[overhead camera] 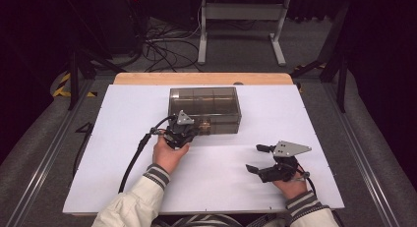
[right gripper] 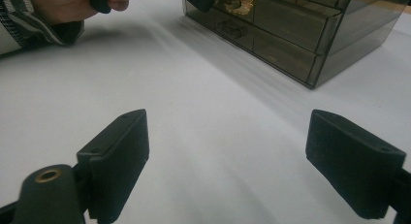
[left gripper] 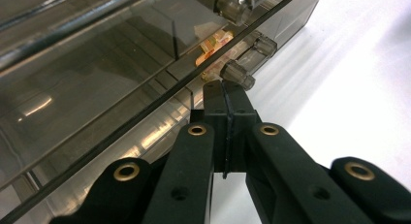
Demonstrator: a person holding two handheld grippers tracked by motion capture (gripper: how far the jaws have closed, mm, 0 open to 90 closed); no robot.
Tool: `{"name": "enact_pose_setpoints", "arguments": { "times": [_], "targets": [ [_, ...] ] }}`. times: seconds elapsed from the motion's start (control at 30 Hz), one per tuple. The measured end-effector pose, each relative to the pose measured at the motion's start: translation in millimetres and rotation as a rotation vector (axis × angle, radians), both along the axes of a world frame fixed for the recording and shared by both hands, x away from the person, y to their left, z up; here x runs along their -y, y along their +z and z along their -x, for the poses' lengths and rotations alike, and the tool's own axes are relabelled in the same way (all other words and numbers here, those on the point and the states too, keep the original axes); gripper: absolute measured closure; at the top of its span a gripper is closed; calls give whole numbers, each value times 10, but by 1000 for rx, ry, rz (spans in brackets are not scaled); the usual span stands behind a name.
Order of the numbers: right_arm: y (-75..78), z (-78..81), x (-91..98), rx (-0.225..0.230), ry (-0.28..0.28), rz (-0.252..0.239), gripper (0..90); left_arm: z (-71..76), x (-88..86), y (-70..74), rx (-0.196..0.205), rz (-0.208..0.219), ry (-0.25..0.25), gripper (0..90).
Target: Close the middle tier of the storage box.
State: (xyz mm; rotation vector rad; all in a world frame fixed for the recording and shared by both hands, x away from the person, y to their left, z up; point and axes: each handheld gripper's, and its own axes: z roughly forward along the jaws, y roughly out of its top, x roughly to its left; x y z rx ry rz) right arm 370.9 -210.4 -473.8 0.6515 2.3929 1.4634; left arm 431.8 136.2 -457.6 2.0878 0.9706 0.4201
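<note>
A: Left side, near edge of white surface (overhead camera: pixel 123 187)?
B: Left hand (overhead camera: pixel 168 156) in cream sleeve, holding left gripper (left gripper: pixel 224 90). Jaws pressed together, nothing between them, tips right at a clear knob (left gripper: pixel 237 74) on the near face; touching or not, cannot tell.
A: Centre, far half?
B: Smoky transparent drawer box (overhead camera: pixel 205 109), standing square on the surface. Small orange-yellow items (left gripper: pixel 214 45) visible inside, behind the drawer front.
A: Right side, near?
B: Right gripper (overhead camera: pixel 257 158), well apart from the box, low over bare surface. Jaws spread wide, holding nothing.
</note>
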Motion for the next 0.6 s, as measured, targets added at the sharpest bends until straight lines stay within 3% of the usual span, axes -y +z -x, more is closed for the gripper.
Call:
{"name": "enact_pose_setpoints", "arguments": {
  "times": [0.27, 0.6],
  "targets": [
    [0, 0, 1, -1, 0, -1, 161, -22, 12, -6, 13, 6, 20, 900],
    [0, -2, 2, -1, -2, -2, 161, -36, 2, -1, 2, 11, 16, 900]
  ]
}}
